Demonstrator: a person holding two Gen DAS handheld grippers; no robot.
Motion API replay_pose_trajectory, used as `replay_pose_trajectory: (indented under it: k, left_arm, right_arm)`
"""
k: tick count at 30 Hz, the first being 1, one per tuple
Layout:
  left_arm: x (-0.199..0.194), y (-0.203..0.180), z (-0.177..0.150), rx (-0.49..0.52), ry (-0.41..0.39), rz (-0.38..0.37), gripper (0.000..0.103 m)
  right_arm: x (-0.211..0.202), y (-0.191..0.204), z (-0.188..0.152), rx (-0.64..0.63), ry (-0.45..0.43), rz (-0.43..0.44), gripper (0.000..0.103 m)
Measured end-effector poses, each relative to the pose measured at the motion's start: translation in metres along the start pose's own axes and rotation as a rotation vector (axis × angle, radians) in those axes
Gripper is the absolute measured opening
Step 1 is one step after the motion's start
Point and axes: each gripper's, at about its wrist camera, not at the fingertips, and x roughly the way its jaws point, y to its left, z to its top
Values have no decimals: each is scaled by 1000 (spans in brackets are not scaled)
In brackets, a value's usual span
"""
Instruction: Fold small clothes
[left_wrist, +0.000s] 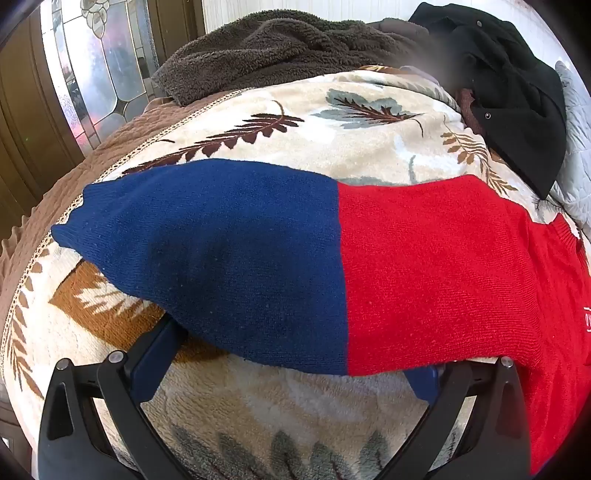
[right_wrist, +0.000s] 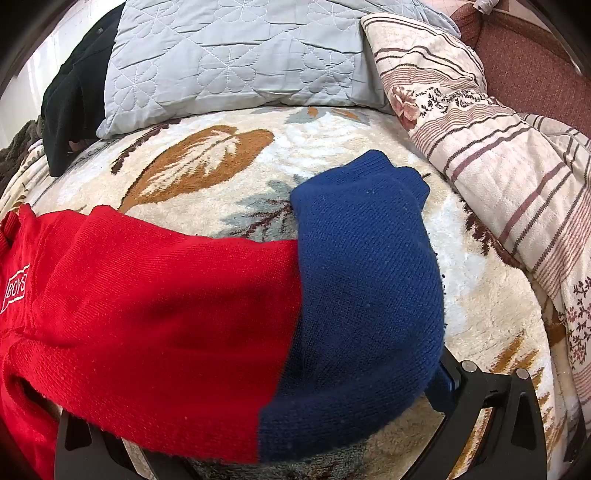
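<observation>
A knit sweater lies on a cream leaf-patterned blanket (left_wrist: 332, 122); it is red with navy sleeve ends. In the left wrist view one sleeve (left_wrist: 258, 251) stretches across, its navy cuff at the left. It covers the tips of my left gripper (left_wrist: 291, 350), whose jaws stand wide apart on either side. In the right wrist view the other sleeve (right_wrist: 362, 277) bends upward at its navy end, and the red part carries a white "BOYS" badge (right_wrist: 16, 290). This sleeve drapes over my right gripper (right_wrist: 266, 391), which is spread wide; its left finger is hidden under the red knit.
A brown fuzzy throw (left_wrist: 277, 48) and a black garment (left_wrist: 517, 92) lie at the far side of the bed. A grey quilted pillow (right_wrist: 240, 55) and a striped floral duvet (right_wrist: 498, 166) bound the right. The bed's brown edge (left_wrist: 74, 158) drops off by a glass door (left_wrist: 99, 66).
</observation>
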Motion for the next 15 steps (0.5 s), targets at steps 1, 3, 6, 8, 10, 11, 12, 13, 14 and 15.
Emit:
replay_pose_trajectory:
  k: [1, 3, 6, 8, 10, 11, 12, 13, 14, 15]
  left_arm:
    - [0, 0, 0, 2, -2, 2, 103]
    - [0, 0, 0, 1, -2, 1, 103]
    - [0, 0, 0, 3, -2, 4, 103]
    - [0, -1, 0, 3, -2, 5, 103]
    - [0, -1, 1, 2, -2, 4, 103]
    - [0, -2, 1, 2, -1, 4, 103]
    - [0, 0, 0, 2, -2, 4, 103]
    - [0, 0, 0, 2, -2, 4, 103]
    - [0, 0, 0, 2, -2, 4, 103]
    - [0, 0, 0, 2, -2, 4, 103]
  right_arm:
    - [0, 0, 0, 0, 0, 0, 102]
    - [0, 1, 0, 0, 0, 0, 103]
    - [0, 1, -1, 1, -2, 0, 103]
    - [0, 1, 0, 1, -1, 0, 103]
    - [0, 2, 0, 0, -1, -3, 103]
    - [3, 2, -1, -1, -4, -4, 103]
    - [2, 1, -1, 0, -4, -2, 102]
    - [2, 2, -1, -1, -4, -4, 102]
    - [2, 3, -1, -3, -4, -6, 103]
    - [2, 3, -1, -3, -5, -7, 103]
